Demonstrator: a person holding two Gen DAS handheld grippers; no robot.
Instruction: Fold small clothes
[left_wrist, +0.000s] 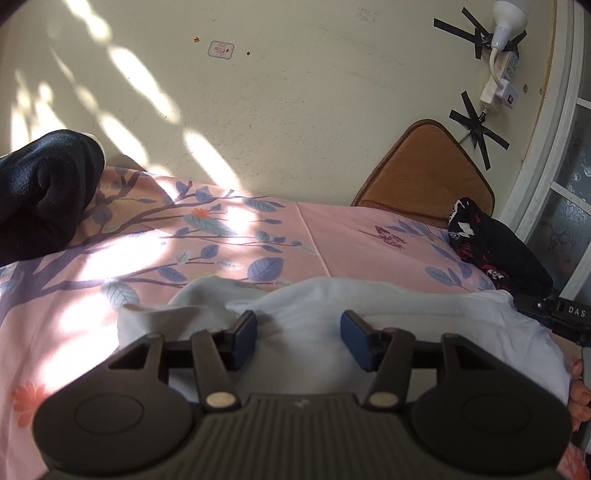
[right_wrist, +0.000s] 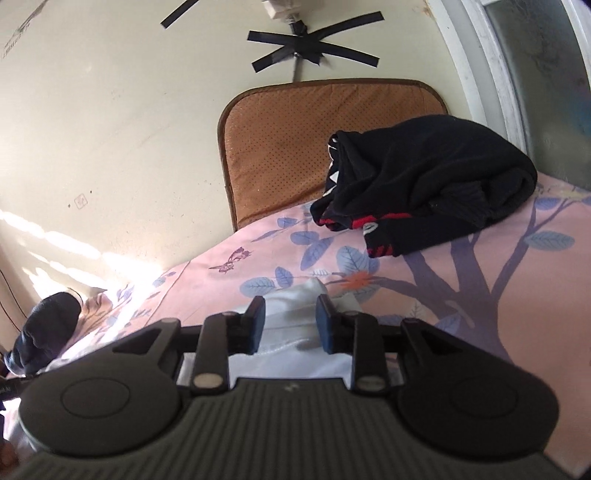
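A white garment (left_wrist: 332, 314) lies crumpled on the pink leaf-print bedsheet (left_wrist: 166, 258), close in front of both tools. My left gripper (left_wrist: 300, 338) is open above it, its blue pads (left_wrist: 245, 334) well apart and pinching nothing. In the right wrist view the same white garment (right_wrist: 291, 354) runs under and between the jaws of my right gripper (right_wrist: 290, 321). That gripper is open too, and its pads (right_wrist: 325, 325) stand clear of the cloth's sides. A hand (left_wrist: 580, 391) shows at the right edge of the left wrist view.
A black garment with red and white print (right_wrist: 424, 184) is heaped at the sheet's far right, next to a brown cushion (right_wrist: 314, 147) leaning on the wall. A dark blue garment (left_wrist: 44, 192) lies far left. A taped power strip (left_wrist: 498, 74) hangs on the wall, with a window frame (left_wrist: 546, 166) at the right.
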